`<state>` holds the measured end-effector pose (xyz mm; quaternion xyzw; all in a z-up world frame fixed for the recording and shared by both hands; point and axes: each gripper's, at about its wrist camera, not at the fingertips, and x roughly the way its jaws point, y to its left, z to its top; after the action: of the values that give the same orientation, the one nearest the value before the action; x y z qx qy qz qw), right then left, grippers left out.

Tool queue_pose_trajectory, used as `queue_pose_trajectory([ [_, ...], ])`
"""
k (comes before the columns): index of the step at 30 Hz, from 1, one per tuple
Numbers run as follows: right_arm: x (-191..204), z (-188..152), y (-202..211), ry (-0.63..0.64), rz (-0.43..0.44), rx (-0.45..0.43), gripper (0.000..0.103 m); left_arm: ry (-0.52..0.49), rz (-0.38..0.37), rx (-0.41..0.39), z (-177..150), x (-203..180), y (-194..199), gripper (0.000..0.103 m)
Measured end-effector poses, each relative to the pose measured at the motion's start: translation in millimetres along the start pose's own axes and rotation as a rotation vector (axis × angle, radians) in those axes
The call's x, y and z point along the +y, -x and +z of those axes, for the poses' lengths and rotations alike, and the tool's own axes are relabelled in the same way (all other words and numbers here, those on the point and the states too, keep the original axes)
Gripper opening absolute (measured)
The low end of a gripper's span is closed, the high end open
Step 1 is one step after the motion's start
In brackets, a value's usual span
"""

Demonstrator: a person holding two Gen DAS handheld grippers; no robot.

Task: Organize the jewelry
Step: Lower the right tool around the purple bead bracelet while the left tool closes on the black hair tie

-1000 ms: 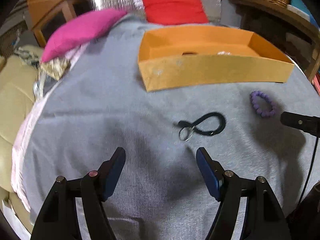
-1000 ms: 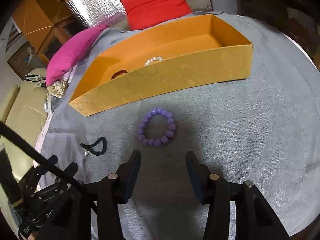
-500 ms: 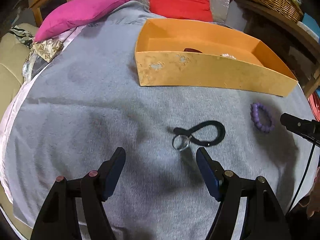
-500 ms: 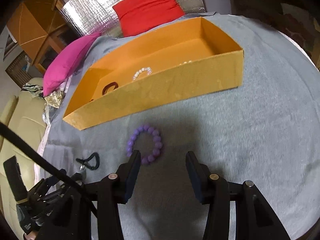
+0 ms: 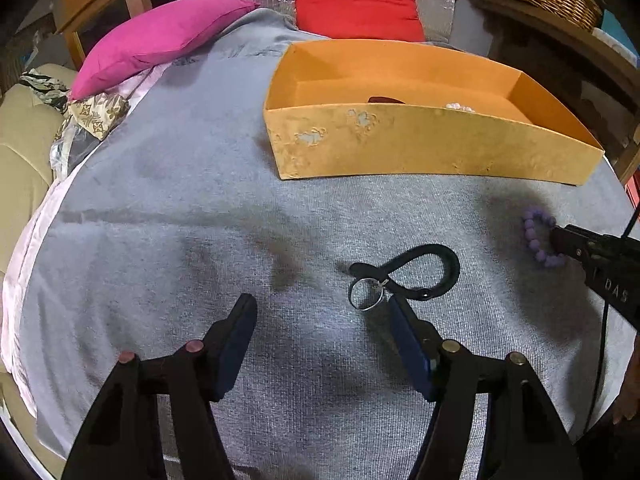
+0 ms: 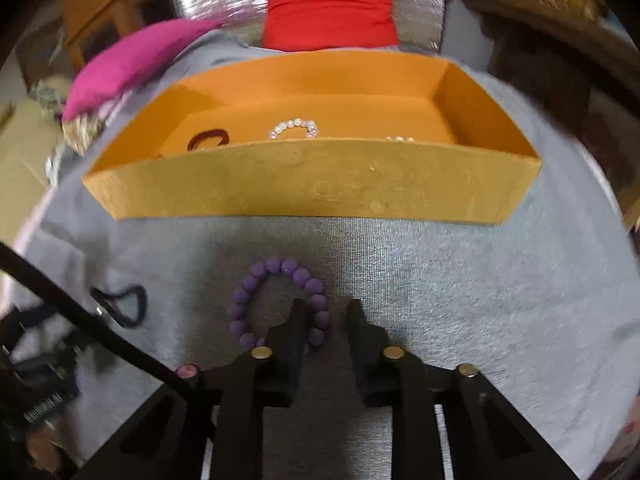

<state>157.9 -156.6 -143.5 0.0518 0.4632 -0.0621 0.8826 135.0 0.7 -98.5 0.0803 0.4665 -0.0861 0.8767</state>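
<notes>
The right tongs hang over the grey cloth with their jaws closing around the right side of the purple bead bracelet. The left finger stands inside the bead ring and the right finger outside it, so a stretch of beads lies between them; the pads do not yet press on the beads. The bracelet lies flat on the cloth, just in front of the orange box but apart from it.

Inside the box lie a pearl bracelet, a dark loop near the left end, and a few pale beads that peek over the near wall farther right.

The left tongs stand wide, closing slightly, with nothing between them. Just beyond their right finger lies a black strap with a metal ring, the ring close to that fingertip; whether they touch I cannot tell.

A magenta pillow and a red cushion rest behind the box.
</notes>
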Motion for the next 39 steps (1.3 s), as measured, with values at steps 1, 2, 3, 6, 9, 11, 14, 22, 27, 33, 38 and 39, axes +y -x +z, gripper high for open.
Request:
queue_pose_trajectory([
  [1,2.1,-2.0,1.0,0.025,-0.020,-0.002,0.018,0.001,-0.001,0.002,-0.1,-0.2,0.0,0.069],
  [2,2.5,-3.7,2.2,0.039,-0.034,-0.003,0.018,0.004,-0.003,0.001,-0.5,-1.0,1.0,0.069],
  [3,2.0,-6.0,3.3,0.053,-0.058,-0.002,0.018,0.005,-0.003,-0.003,-0.4,-0.8,1.5,0.069],
  [6,-7.2,-11.5,6.3,0.069,-0.131,-0.002,0.018,-0.011,0.020,-0.025,-1.3,-5.4,5.2,0.069],
  [9,-24.7,-13.6,7.6,0.039,-0.150,0.010,0.018,-0.042,0.058,-0.042,-0.7,-11.1,6.6,0.069],
  [11,-36.9,-13.8,8.4,-0.008,-0.111,0.020,0.018,-0.073,0.089,-0.056,-0.1,-16.6,7.5,0.069],
  [14,-48.9,-14.0,8.7,-0.063,-0.060,0.031,0.018,-0.107,0.118,-0.066,0.9,-24.3,7.7,0.069],
  [22,-46.1,-11.7,3.3,-0.060,-0.071,0.037,0.020,-0.166,0.161,-0.072,-1.0,-37.7,6.2,0.069],
  [27,-46.8,-11.7,2.2,-0.087,-0.056,0.038,0.020,-0.169,0.160,-0.070,-0.2,-35.8,5.1,0.069],
  [33,-44.4,-9.6,-1.4,-0.084,-0.056,0.035,0.020,-0.179,0.169,-0.074,0.3,-37.2,4.2,0.069],
  [38,-41.8,-10.7,-1.1,-0.063,-0.066,0.031,0.020,-0.191,0.181,-0.077,-0.9,-39.0,4.1,0.069],
  [39,-41.5,-10.9,-1.1,-0.063,-0.065,0.030,0.020,-0.192,0.183,-0.078,-1.1,-39.1,4.2,0.069],
])
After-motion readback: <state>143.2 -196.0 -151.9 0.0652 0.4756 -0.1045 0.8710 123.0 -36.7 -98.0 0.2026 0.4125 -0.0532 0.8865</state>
